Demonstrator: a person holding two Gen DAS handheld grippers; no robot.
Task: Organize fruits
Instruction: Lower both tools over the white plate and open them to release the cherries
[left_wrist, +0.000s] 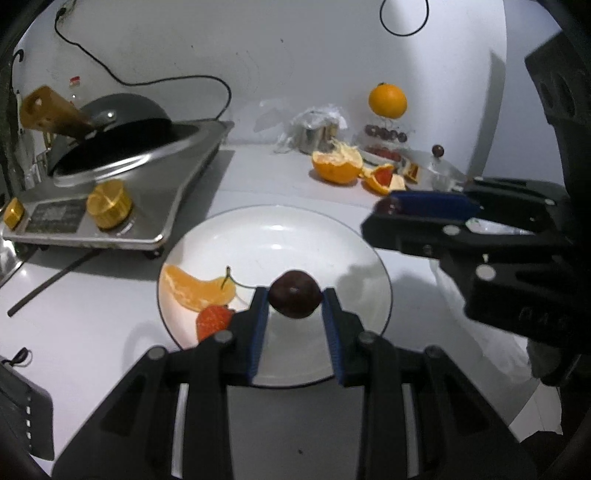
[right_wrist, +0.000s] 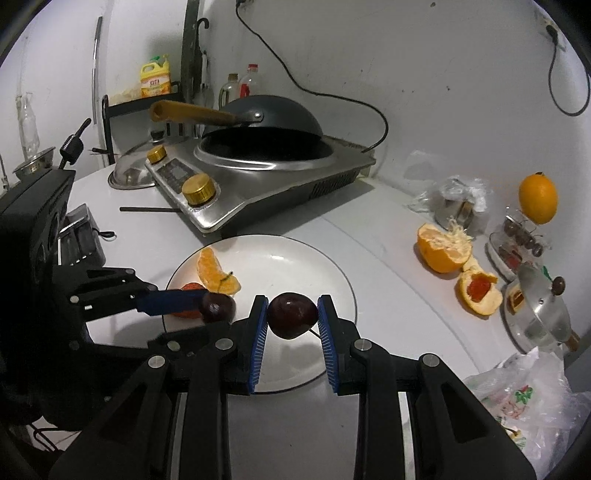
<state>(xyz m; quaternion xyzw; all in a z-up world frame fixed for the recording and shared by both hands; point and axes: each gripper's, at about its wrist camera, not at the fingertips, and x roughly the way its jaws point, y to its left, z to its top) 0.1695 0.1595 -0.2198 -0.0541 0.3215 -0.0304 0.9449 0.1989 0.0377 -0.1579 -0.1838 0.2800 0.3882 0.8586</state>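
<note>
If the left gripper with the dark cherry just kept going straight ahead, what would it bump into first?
Likely the white plate: the left gripper, shut on a dark cherry, points forward and down over it. The orange segment and strawberry lie off to its left. Height above the plate is unclear.

Two fisheye views, each looking forward and down along its own tongs, close above a white plate on the desk. The left view faces from the plate's near edge; the right view sits beside it. Both share the plate and stove.
</note>
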